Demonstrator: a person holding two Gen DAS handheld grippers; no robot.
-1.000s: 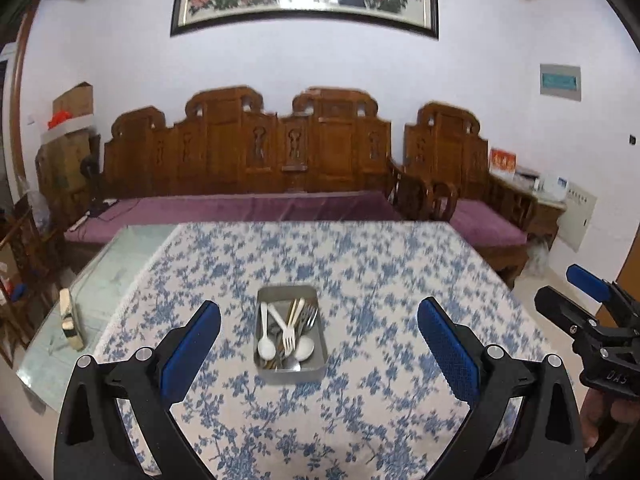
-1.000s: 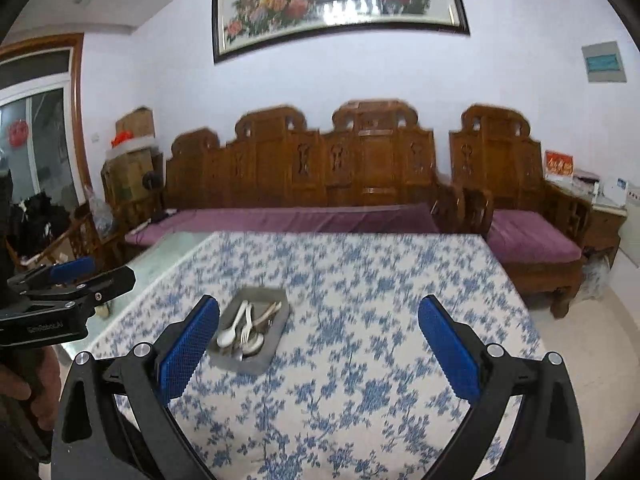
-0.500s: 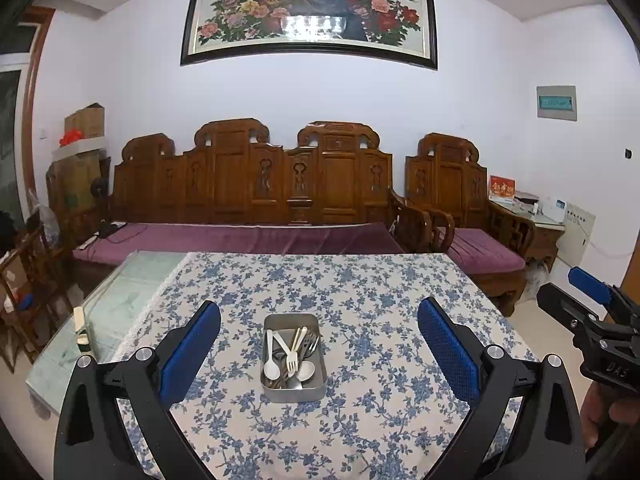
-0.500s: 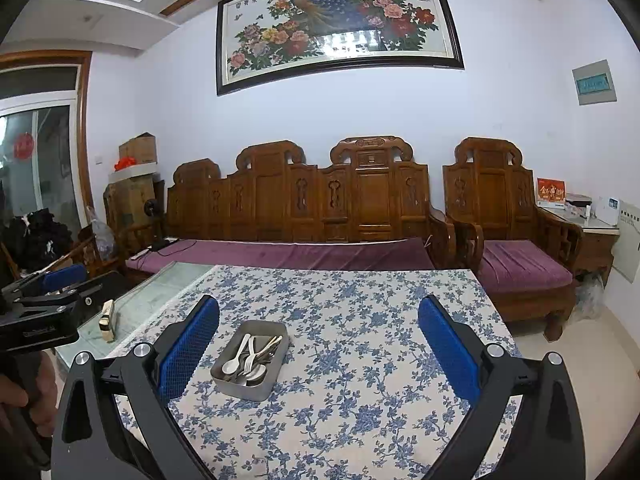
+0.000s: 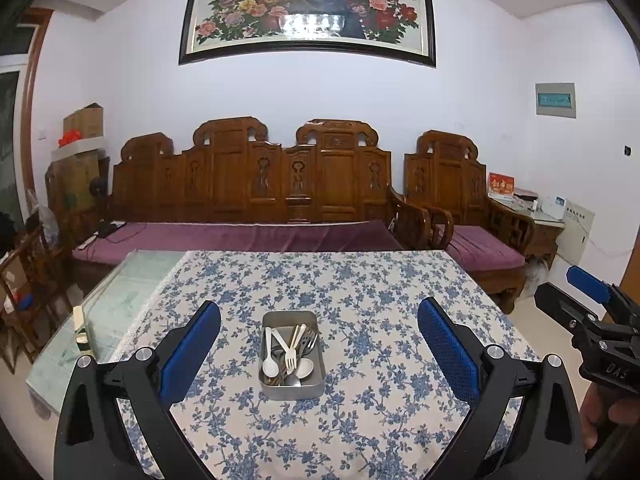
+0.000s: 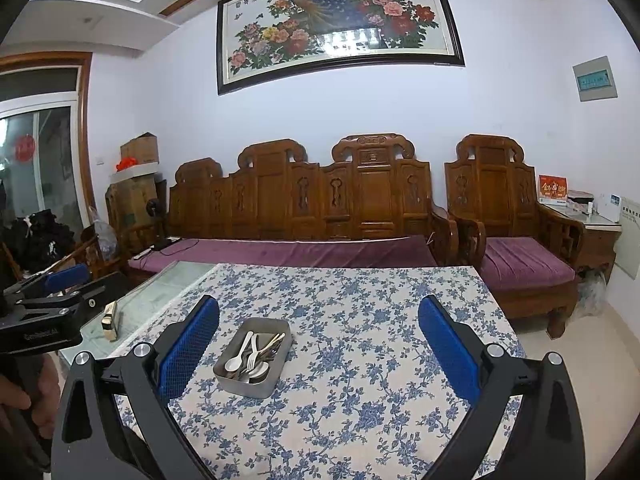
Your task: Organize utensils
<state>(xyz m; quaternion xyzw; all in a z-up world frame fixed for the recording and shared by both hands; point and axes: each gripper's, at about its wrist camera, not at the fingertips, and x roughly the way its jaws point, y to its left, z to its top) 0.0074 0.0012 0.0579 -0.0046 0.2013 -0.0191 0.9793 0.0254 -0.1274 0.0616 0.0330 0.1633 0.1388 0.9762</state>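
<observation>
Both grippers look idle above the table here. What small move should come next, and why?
Probably lower the left gripper toward the metal tin. Both it and the right gripper are open and empty, well above the floral tablecloth, while the utensils lie jumbled in the tin, which sits centred in the left view.

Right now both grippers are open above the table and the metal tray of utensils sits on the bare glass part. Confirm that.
Not quite. The metal tray sits on the blue floral tablecloth, not on the bare glass at the table's left; the left wrist view shows it. The left gripper and right gripper are open above the table.
</observation>
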